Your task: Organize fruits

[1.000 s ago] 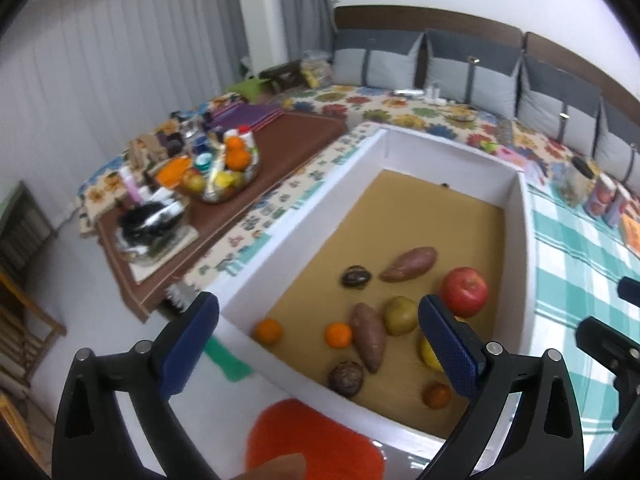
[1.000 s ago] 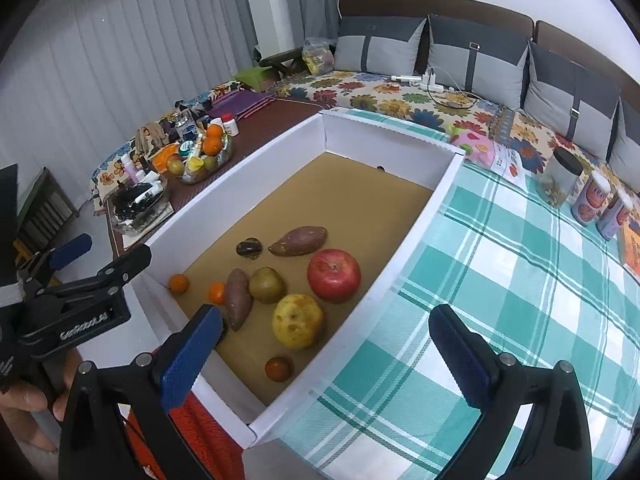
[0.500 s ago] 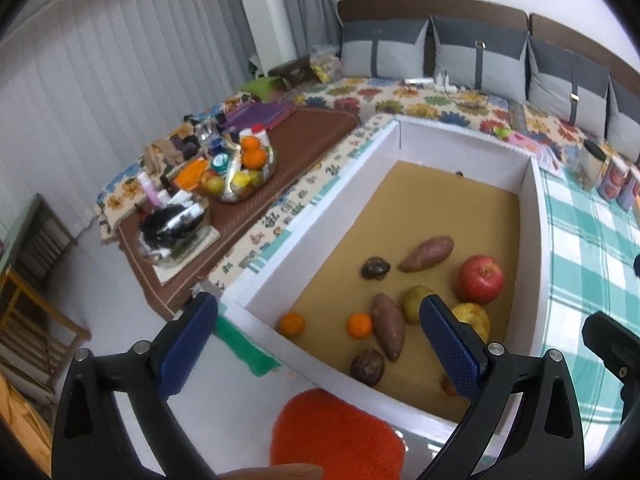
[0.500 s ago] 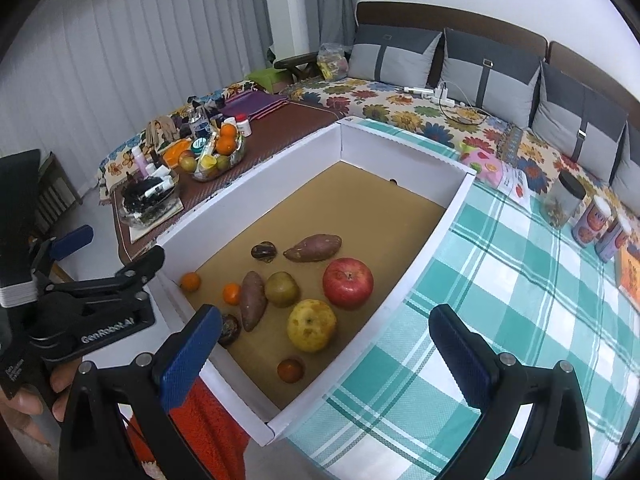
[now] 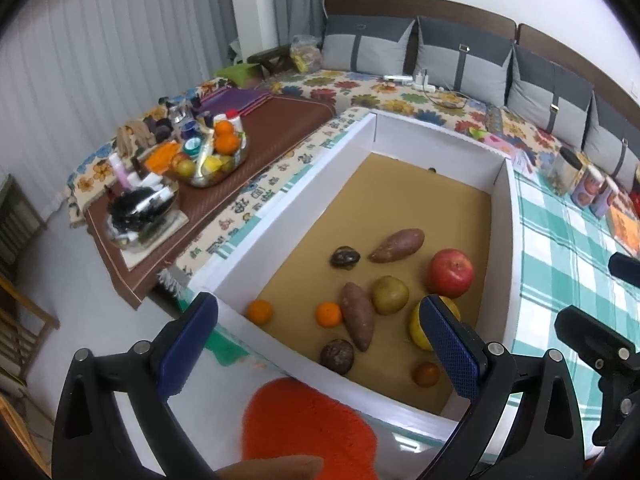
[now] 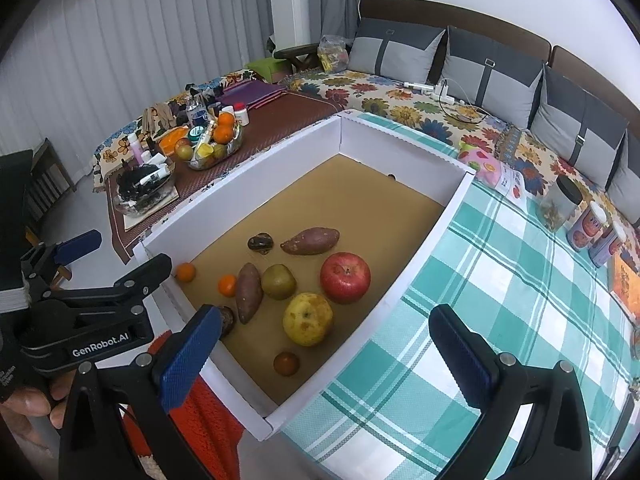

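A white box (image 5: 256, 236) (image 6: 420, 248) with a brown floor holds a red apple (image 5: 450, 273) (image 6: 345, 277), a yellow apple (image 6: 307, 319), a green-brown pear (image 5: 390, 295) (image 6: 279, 281), two sweet potatoes (image 5: 397, 245) (image 6: 248, 297), two small oranges (image 5: 260, 311) (image 6: 185, 272) and several dark fruits (image 5: 337, 356). My left gripper (image 5: 316, 348) is open and empty above the box's near edge. My right gripper (image 6: 324, 356) is open and empty above the box's near right corner. The left gripper also shows in the right wrist view (image 6: 80, 280).
A green checked cloth (image 6: 500, 300) lies right of the box, with jars (image 6: 560, 202) at its far end. A low brown table (image 5: 280, 120) to the left carries a fruit bowl (image 5: 212, 160) and clutter. An orange mat (image 5: 304, 424) lies below the box. A sofa with grey cushions stands behind.
Both grippers have drawn back and up a little, so the box and fruits sit lower and farther in view. Both stay open and empty.
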